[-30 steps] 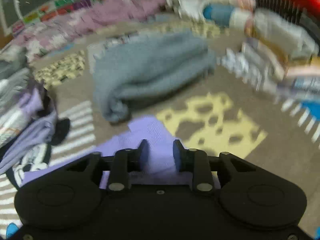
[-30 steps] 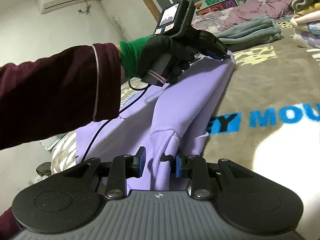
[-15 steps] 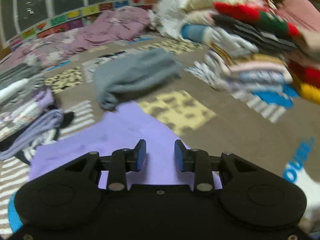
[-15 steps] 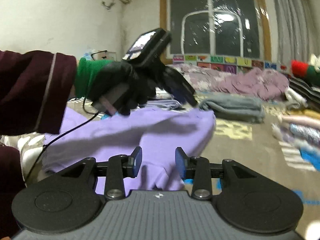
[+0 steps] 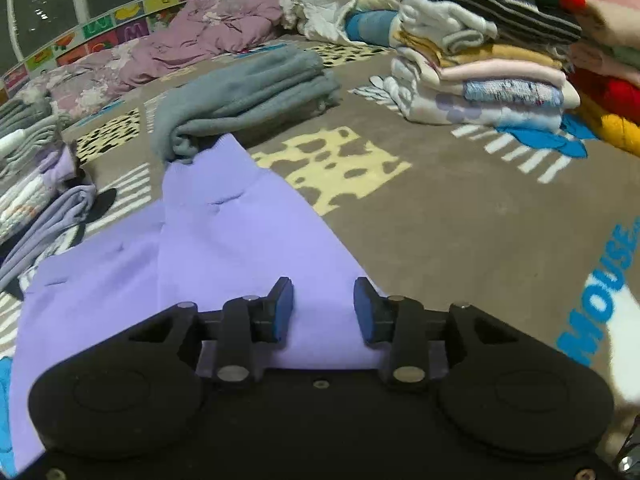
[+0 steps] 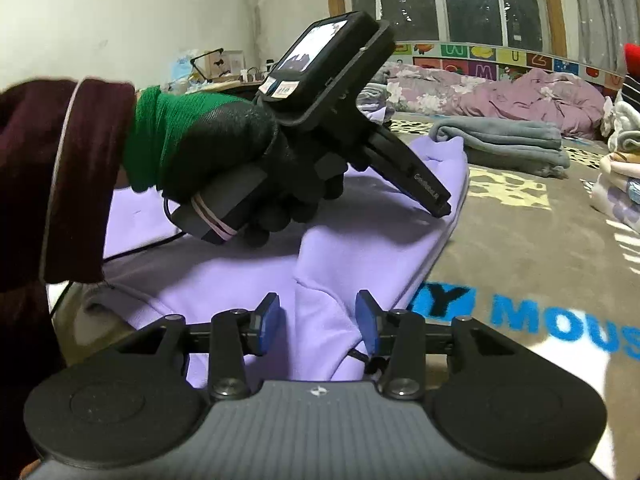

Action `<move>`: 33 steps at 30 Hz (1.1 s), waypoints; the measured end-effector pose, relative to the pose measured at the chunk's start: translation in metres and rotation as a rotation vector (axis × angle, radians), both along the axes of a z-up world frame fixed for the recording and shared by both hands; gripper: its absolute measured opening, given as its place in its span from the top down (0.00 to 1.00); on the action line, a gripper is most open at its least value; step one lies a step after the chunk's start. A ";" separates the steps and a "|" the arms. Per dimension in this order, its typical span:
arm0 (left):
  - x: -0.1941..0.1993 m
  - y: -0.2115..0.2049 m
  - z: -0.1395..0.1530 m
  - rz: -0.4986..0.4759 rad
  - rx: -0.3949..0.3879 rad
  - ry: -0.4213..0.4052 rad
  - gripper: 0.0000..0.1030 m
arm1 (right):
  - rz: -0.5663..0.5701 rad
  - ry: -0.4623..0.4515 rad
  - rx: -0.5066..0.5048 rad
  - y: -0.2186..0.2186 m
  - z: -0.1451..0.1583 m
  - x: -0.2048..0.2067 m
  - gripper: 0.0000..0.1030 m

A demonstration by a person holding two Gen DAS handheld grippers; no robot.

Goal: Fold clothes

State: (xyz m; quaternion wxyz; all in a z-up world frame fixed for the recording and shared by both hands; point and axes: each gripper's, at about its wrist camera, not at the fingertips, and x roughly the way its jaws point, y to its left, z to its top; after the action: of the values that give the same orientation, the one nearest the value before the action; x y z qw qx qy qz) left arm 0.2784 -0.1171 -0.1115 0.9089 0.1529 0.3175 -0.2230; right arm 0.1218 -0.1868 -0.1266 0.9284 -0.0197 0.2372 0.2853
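A lilac sweatshirt (image 5: 224,240) lies spread on the patterned carpet, its ribbed hem toward the grey blanket. My left gripper (image 5: 323,308) hovers just over its near edge, jaws opening, blue pads apart and the cloth lying flat beneath them, not pinched. In the right wrist view a hand in a black and green glove (image 6: 224,140) holds that left gripper (image 6: 440,208), tips down on the sweatshirt (image 6: 360,248). My right gripper (image 6: 318,320) is low at the garment's near end, jaws opening. A raised fold stands loosely between its pads, and a dark drawstring hangs by the right pad.
A folded grey blanket (image 5: 248,92) lies just beyond the sweatshirt. A tall stack of folded clothes (image 5: 480,76) stands at the right, another pile (image 5: 32,184) at the left. Mauve bedding (image 5: 180,48) runs along the back wall. Carpet with blue lettering (image 5: 600,292) lies to the right.
The right gripper has let go of the lilac fold, rolled level, and its jaws have widened. The left gripper carried the cloth down onto the carpet and its jaws have widened too.
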 end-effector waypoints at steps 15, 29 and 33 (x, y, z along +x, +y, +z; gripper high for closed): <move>-0.163 0.100 0.008 0.254 -0.289 -0.089 0.45 | -0.085 -0.116 0.100 -0.030 0.027 -0.059 0.55; -0.206 0.243 0.017 0.620 -0.571 -0.087 0.34 | -0.042 -0.025 0.242 -0.004 0.035 -0.073 0.47; -0.218 0.304 0.008 0.801 -0.705 -0.083 0.34 | 0.015 -0.016 0.224 0.013 0.035 -0.077 0.45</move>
State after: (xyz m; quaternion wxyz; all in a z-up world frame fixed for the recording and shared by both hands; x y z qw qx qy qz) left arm 0.0605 0.1865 -0.1031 0.9309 -0.2862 0.2204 0.0542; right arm 0.0453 -0.1735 -0.0913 0.9245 0.0803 0.1961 0.3169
